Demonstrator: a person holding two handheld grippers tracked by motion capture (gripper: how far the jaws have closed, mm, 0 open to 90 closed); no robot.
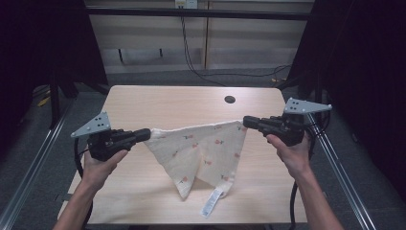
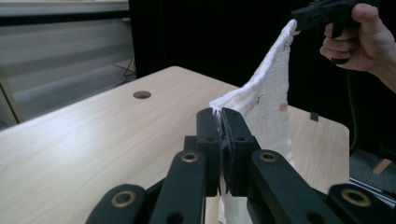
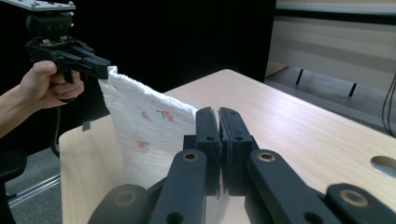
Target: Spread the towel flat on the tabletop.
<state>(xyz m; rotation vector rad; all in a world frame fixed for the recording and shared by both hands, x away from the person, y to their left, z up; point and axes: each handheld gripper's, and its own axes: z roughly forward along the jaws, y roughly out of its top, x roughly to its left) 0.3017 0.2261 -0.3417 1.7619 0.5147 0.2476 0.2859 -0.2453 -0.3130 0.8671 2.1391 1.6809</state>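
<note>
White floral-print cloth hangs stretched above pale wooden bench, its lower point and label draping onto it. Left tongs pinch one top corner, right tongs the other

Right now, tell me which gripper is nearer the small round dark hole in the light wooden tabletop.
Right. The right gripper holds the white floral cloth just in front and right of the hole; the left gripper grips the cloth's other corner, much farther to the left.
</note>
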